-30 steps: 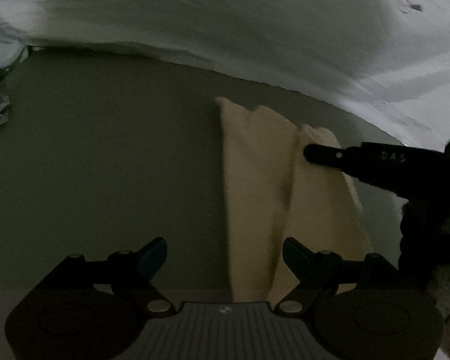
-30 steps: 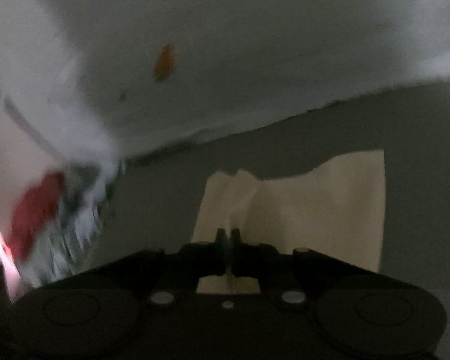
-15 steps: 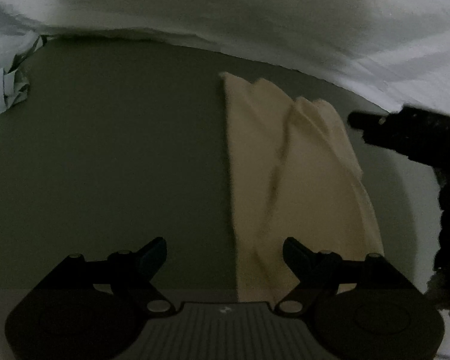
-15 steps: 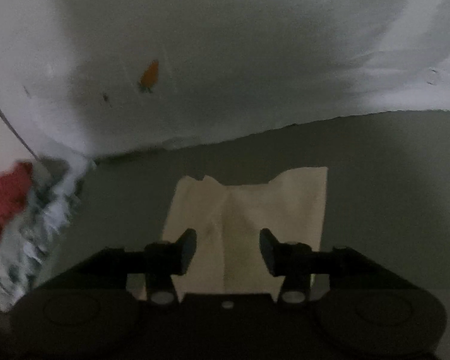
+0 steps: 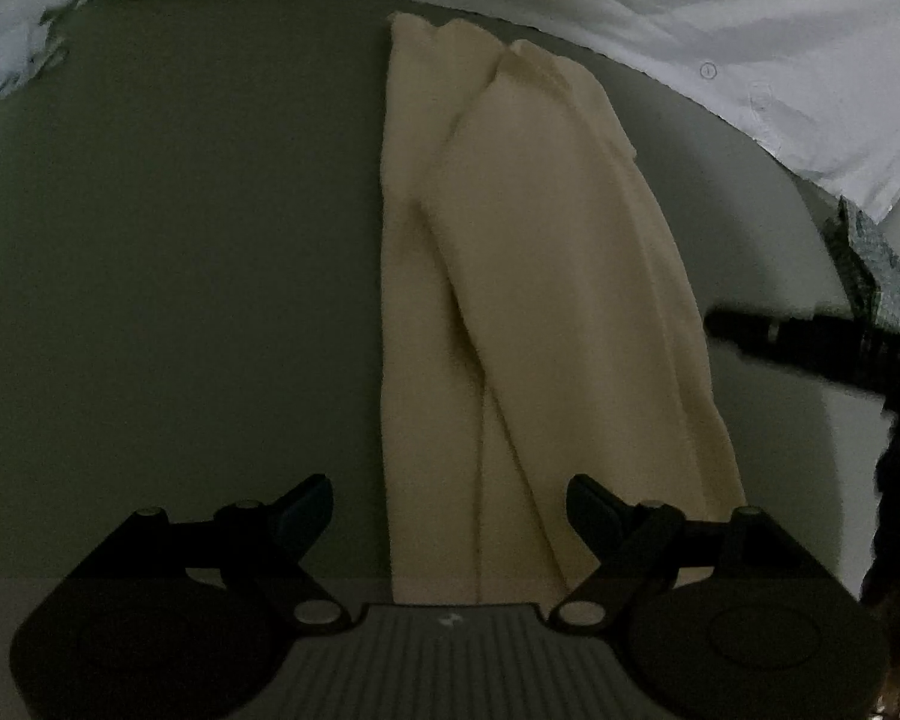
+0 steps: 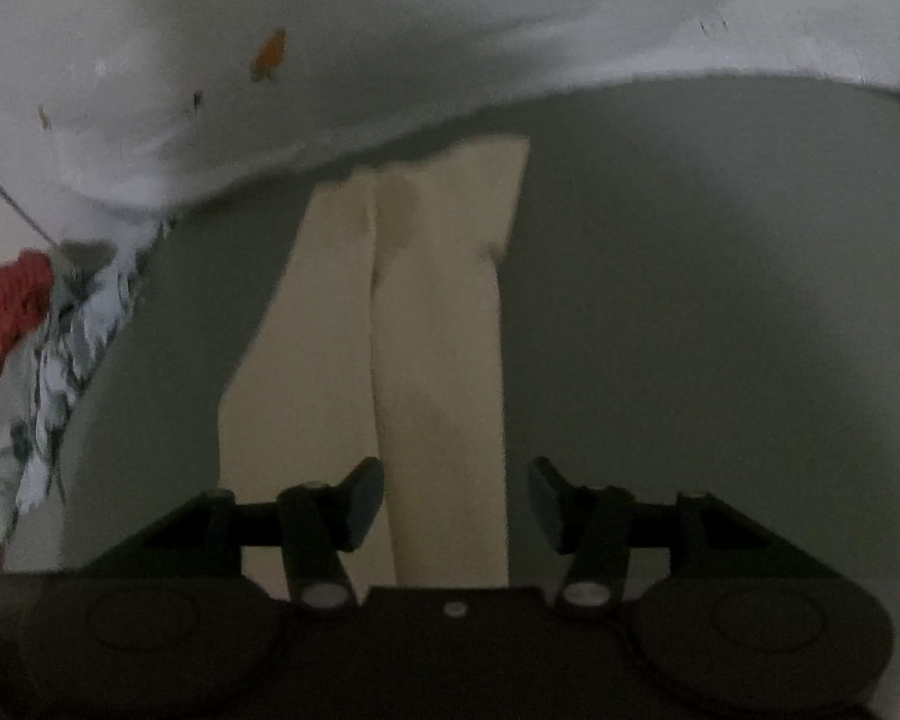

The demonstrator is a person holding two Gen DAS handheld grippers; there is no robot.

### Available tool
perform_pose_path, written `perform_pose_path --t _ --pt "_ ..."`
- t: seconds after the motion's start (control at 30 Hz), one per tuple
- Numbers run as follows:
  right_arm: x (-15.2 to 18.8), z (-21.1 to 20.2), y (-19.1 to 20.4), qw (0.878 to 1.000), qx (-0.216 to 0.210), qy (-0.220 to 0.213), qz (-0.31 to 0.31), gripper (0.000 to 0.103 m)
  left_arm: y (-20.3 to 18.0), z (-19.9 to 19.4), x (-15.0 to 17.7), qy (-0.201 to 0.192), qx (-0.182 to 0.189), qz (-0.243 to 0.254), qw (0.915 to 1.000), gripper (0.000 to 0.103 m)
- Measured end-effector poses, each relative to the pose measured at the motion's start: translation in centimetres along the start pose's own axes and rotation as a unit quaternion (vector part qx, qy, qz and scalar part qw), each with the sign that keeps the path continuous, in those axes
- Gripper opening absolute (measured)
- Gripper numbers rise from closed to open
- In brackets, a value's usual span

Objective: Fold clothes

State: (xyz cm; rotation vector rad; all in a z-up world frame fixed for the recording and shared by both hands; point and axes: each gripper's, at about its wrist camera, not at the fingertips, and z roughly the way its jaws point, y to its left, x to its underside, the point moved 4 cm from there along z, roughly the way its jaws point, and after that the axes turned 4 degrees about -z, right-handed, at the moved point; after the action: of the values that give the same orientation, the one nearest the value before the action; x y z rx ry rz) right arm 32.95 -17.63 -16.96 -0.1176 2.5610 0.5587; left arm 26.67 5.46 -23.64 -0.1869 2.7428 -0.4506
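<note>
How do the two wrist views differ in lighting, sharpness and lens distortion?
Left wrist view: dim, fairly sharp; the cream cloth shows crisp folds, black fisheye corners, bowed white sheet. Right wrist view: equally dim but softer; the red fabric and the sheet's orange print smear.

both views look down; share cloth (image 5: 546,276)

Cream garment (image 5: 546,276): soft matt cloth with a faintly napped surface. Counter (image 5: 180,252): smooth, matt grey-green. White sheet (image 6: 450,30) at 12 o'clock: thin matt printed fabric. Left hand-held gripper (image 5: 450,507): matt black plastic, ribbed grey base, shiny metal pivot pins.
</note>
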Motion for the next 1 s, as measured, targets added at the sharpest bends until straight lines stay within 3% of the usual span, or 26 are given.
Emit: perform_pose_path --t 0.17,0.37,0.53,0.67,0.73,0.8,0.87,0.9,0.97,1.0 --pt "5.1 -1.0 -0.8 0.999 -0.017 0.028 0.030 0.054 0.6 -1.3 2.7 0.004 0.023 -0.014 0.9996 0.086" --pt "9.0 -3.2 -1.4 0.995 -0.064 0.030 0.072 0.055 1.9 -2.6 5.7 0.024 0.090 -0.054 0.9942 0.081" --pt "11.8 -3.9 -1.9 0.979 -0.145 0.053 0.131 0.055 3.9 -2.9 7.6 0.055 0.170 -0.130 0.9753 0.079" --pt "13.5 -3.9 -2.6 0.963 -0.201 0.062 0.170 0.056 6.4 -2.7 8.0 0.059 0.215 -0.221 0.9494 0.079" --pt "13.8 -3.5 -3.1 0.951 -0.224 0.060 0.206 0.058 6.8 -2.5 8.0 0.059 0.224 -0.234 0.9444 0.079" --pt "13.8 -3.1 -3.1 0.943 -0.242 0.056 0.221 0.057 6.6 -2.5 7.8 0.059 0.224 -0.226 0.9463 0.079" --pt "13.6 -2.4 -2.8 0.940 -0.252 0.058 0.224 0.055 6.5 -2.2 7.7 0.066 0.239 -0.231 0.9408 0.068" --pt "13.4 -2.1 -2.3 0.942 -0.248 0.057 0.219 0.052 6.5 -1.7 7.7 0.072 0.243 -0.240 0.9371 0.056" --pt "13.2 -1.8 -1.4 0.954 -0.222 0.055 0.193 0.028 6.5 -0.9 7.6 0.079 0.239 -0.253 0.9341 0.044" --pt "13.2 -1.7 -1.1 0.961 -0.204 0.056 0.177 0.019 6.4 -0.6 7.6 0.079 0.235 -0.254 0.9349 0.025"
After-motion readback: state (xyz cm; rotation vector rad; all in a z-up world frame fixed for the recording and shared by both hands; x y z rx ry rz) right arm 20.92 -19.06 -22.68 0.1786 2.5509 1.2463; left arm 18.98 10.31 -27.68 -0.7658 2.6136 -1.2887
